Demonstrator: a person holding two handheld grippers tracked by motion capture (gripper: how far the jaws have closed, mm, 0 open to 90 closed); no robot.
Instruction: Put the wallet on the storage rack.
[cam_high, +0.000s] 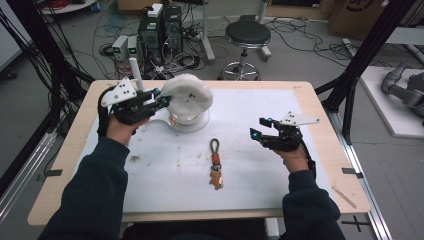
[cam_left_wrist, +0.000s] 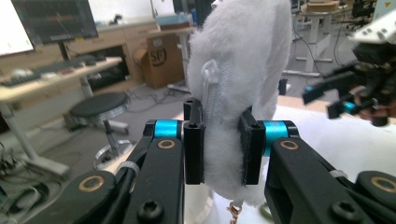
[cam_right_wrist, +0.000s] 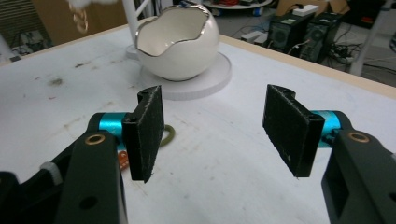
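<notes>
My left gripper (cam_high: 161, 98) (cam_left_wrist: 223, 154) is shut on a white fluffy plush (cam_high: 187, 96) (cam_left_wrist: 243, 70), held in the air over a white egg-shaped bowl (cam_right_wrist: 176, 41) on its round white base (cam_high: 191, 123). A small gold ring (cam_left_wrist: 232, 211) dangles from the plush's lower end. A keychain (cam_high: 215, 162) with a green loop, an orange piece and a tan charm lies flat on the white mat at the middle of the table. My right gripper (cam_high: 259, 128) (cam_right_wrist: 212, 126) hovers to the right of the keychain, open, with nothing between its pads.
The white mat (cam_high: 250, 165) covers most of the wooden table (cam_high: 320, 125). Behind the table stand a black stool (cam_high: 246, 36) and computer towers (cam_high: 160, 30) among floor cables. A black frame post (cam_high: 360, 65) rises at the right.
</notes>
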